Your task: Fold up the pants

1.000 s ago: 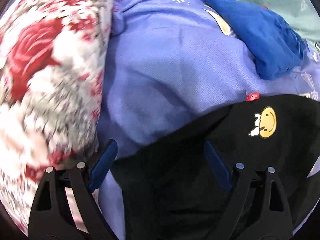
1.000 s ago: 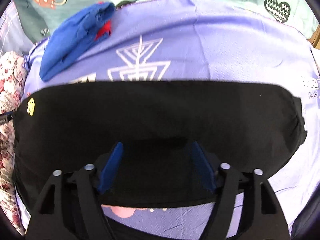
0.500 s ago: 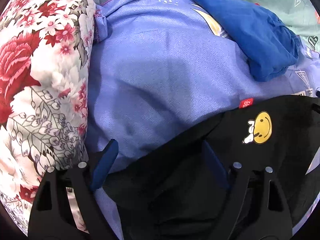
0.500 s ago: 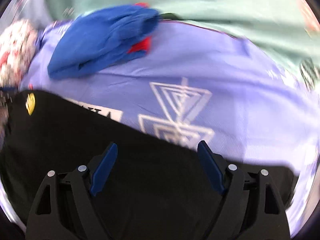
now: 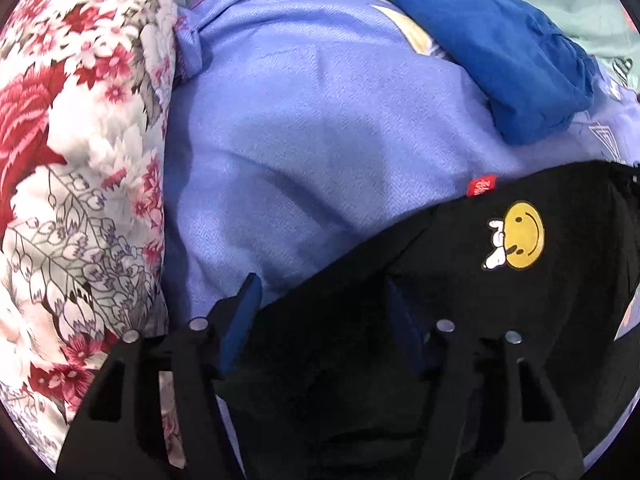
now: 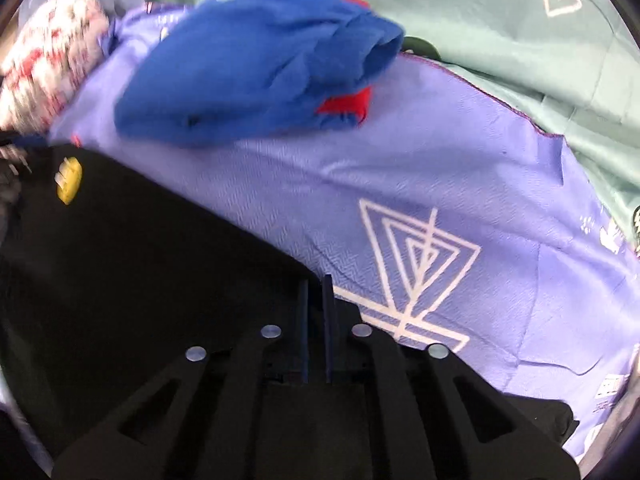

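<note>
The black pants (image 5: 500, 320) with a yellow smiley patch (image 5: 522, 240) and a red tag (image 5: 482, 186) lie on a purple blanket (image 5: 320, 140). My left gripper (image 5: 324, 300) is open, its jaws set around the pants' left corner. In the right wrist view the pants (image 6: 140, 280) fill the lower left. My right gripper (image 6: 316, 280) is shut on the pants' far edge, with the fingers nearly together.
A folded blue garment (image 5: 500, 60) lies at the back of the blanket; it also shows in the right wrist view (image 6: 248, 72). A floral quilt (image 5: 72, 160) bulks up at the left. A green sheet (image 6: 500, 32) lies beyond the blanket (image 6: 500, 200).
My right gripper has moved right along the pants and shut on their far edge. My left gripper has closed partway and stays at the left corner.
</note>
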